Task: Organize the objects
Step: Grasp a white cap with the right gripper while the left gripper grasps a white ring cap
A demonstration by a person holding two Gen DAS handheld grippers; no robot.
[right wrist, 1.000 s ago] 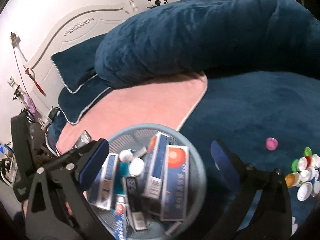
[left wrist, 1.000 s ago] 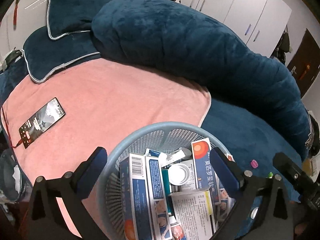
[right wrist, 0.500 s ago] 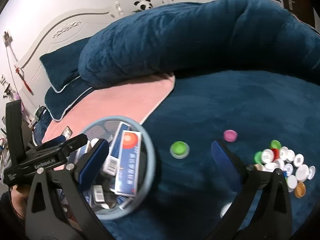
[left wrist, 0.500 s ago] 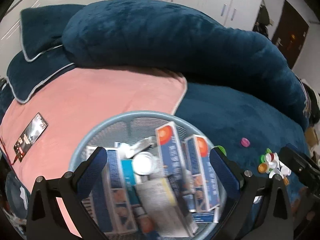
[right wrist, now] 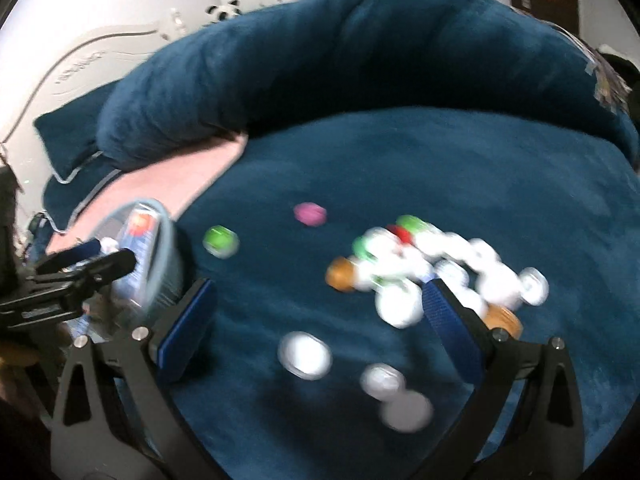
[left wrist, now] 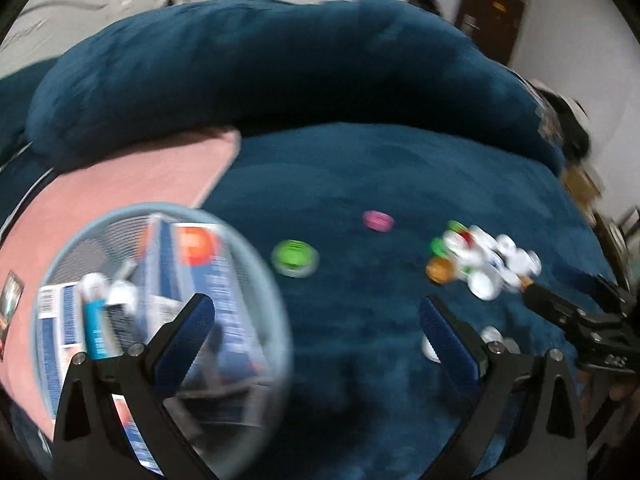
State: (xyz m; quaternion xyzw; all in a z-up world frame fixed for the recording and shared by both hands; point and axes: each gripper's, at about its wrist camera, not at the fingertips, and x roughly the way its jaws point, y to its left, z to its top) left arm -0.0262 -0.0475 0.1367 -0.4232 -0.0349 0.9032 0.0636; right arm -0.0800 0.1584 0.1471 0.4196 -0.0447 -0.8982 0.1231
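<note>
Right wrist view: right claw (right wrist: 316, 312) gapes empty over the bed (right wrist: 400, 160), bottle caps (right wrist: 432, 264) at 1 o'clock, basket (right wrist: 160, 256) at 9 o'clock.

Dim indoor light, both views heavily motion-blurred, bottle caps (right wrist: 432, 268) smeared into pale streaks, basket (left wrist: 256, 264) contents illegible, soft shadows under the gripper fingers, strong fisheye curvature, black vignette at corners, bright white walls behind.
</note>
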